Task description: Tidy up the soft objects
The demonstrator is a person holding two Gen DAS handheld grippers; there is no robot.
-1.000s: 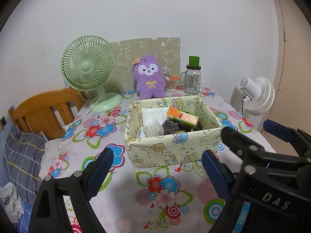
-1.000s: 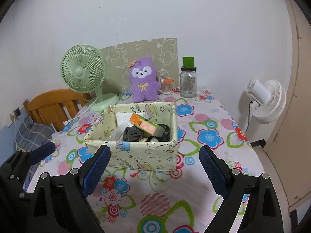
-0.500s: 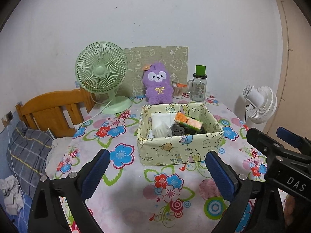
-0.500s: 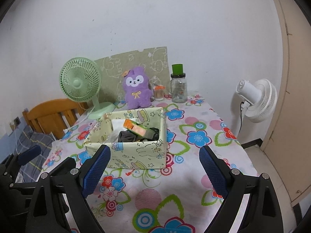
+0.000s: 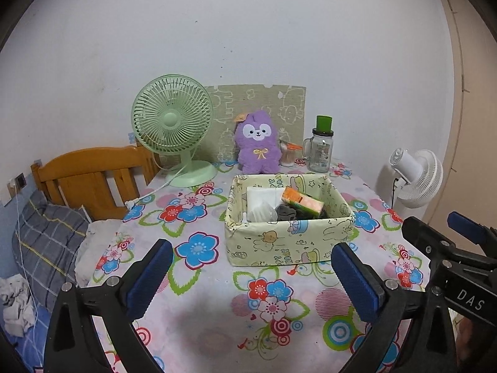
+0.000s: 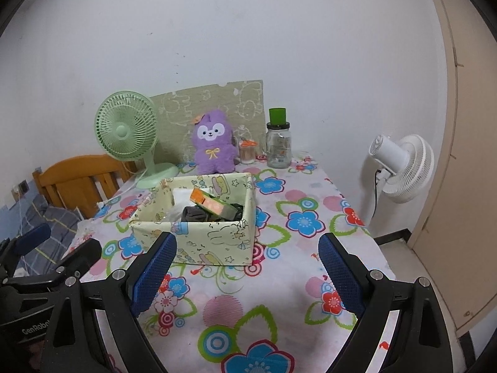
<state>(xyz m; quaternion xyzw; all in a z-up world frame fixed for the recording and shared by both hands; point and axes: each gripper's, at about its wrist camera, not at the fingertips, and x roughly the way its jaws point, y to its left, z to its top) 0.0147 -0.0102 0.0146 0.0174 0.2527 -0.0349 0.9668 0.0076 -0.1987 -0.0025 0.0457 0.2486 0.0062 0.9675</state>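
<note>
A white tablecloth (image 5: 214, 320) splashed with blue, red and pink flowers carries a pale yellow cartoon-print box (image 5: 287, 244). At twelve o'clock beyond it sit a purple plush toy (image 5: 257, 147) with a yellow bow and a mint-green fan (image 5: 171, 122). The gripper pads (image 6: 153, 275) are blue on black.

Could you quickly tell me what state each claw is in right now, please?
Left claw: jaws opening, nothing between them, holding nothing.
Right claw: open, empty.
</note>
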